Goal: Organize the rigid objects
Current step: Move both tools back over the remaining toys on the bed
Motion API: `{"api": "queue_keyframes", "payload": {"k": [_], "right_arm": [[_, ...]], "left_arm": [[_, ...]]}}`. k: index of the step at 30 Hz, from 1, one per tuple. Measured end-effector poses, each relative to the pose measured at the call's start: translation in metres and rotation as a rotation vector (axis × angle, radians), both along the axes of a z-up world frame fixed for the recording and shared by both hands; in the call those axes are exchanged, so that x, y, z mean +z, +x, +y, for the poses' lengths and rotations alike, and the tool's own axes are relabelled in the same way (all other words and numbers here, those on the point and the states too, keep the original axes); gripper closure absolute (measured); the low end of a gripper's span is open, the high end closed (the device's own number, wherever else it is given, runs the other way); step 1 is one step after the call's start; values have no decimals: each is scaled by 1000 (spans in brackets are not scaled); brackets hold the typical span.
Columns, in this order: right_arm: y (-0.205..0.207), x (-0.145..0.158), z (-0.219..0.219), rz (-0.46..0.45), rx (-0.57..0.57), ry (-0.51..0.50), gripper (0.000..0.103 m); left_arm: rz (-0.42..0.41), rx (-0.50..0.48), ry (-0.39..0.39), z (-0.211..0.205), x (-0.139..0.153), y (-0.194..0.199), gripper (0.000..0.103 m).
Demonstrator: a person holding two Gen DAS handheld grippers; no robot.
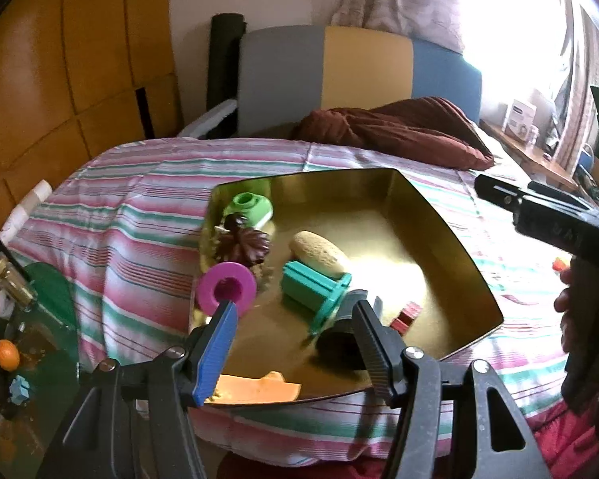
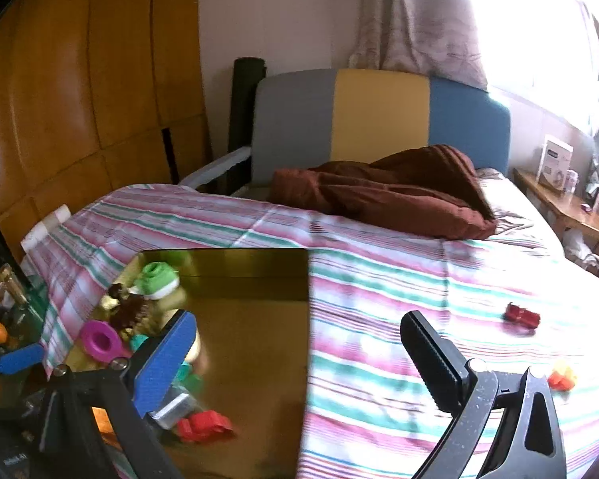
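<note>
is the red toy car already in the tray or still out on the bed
Out. The red toy car lies on the striped bedspread, well right of the gold tray, apart from it.

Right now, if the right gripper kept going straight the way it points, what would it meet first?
Most likely the striped bedspread, just beyond the gold tray's right edge. The right gripper has open, empty jaws, with nothing else in that line. The red toy lies off to the right. Depth is unclear.
</note>
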State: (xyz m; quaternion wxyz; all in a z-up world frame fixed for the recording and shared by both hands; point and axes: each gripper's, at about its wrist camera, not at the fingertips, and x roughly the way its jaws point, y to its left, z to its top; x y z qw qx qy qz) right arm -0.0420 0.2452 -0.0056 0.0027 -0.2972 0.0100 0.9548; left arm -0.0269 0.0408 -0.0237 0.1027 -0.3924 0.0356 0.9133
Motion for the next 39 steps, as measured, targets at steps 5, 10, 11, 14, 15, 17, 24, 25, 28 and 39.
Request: {"api": "queue_keyframes", "payload": {"k": [5, 10, 11, 14, 15, 17, 24, 25, 28, 39], "right_arm": [[3, 3, 44, -13, -60, 1, 0], [9, 6, 92, -12, -147, -16, 0], [11, 7, 103, -10, -170, -20, 0], [18, 8, 147, 0, -270, -35, 0], [21, 8, 158, 0, -298, -35, 0], [27, 7, 187, 5, -374, -36, 0], [70, -25, 294, 2, -780, -142, 0], [75, -30, 309, -31, -835, -207, 0], [89, -41, 335, -31, -910, -388, 0], [114, -48, 348, 20, -969, -574, 0]], "left_arm": [[-7, -35, 4, 14, 1, -3, 42], [-2, -78, 0, 29, 4, -5, 42], [0, -93, 0, 33, 6, -6, 42], [8, -132, 2, 45, 11, -6, 42], [14, -146, -2, 50, 13, -7, 42], [22, -170, -9, 59, 17, -7, 42], [25, -288, -28, 113, 30, -18, 42], [18, -306, -27, 124, 31, -21, 42], [-21, -367, -14, 155, 31, -28, 42], [-188, -514, 25, 286, 15, -70, 41]]}}
